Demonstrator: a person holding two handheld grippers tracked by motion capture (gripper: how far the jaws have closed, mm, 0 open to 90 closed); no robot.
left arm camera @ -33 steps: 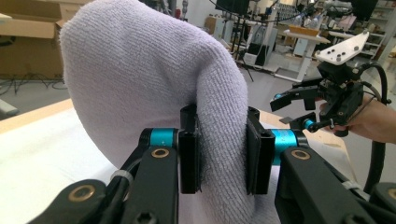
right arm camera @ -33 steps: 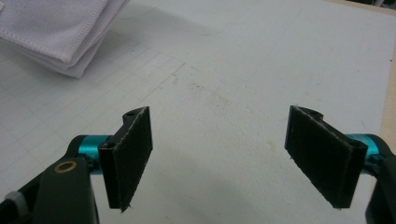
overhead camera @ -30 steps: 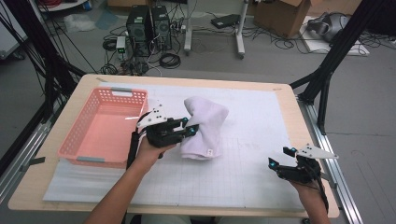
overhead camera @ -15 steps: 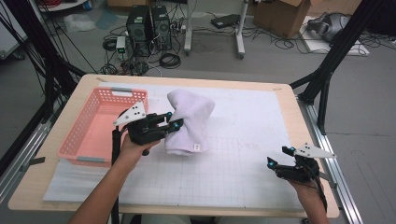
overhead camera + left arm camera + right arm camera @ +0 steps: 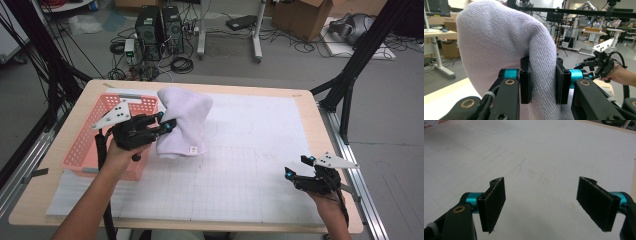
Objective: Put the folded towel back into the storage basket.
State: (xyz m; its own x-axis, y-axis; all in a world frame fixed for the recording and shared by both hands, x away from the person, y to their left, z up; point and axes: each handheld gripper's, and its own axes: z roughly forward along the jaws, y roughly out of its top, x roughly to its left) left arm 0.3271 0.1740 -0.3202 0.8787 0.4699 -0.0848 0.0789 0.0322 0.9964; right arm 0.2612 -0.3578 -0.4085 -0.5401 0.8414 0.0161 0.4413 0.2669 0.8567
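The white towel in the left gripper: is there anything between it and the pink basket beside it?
Nothing visible. The left gripper holds the white towel lifted right beside the open pink basket, whose near rim lies just below it.

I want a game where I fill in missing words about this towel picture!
1. The left tool is shut on a white ____.
2. The basket at the left side of the table is coloured ____.
3. The right tool has its jaws ____, with nothing between them.
4. The towel hangs right beside the ____.

Missing words: towel; pink; open; basket
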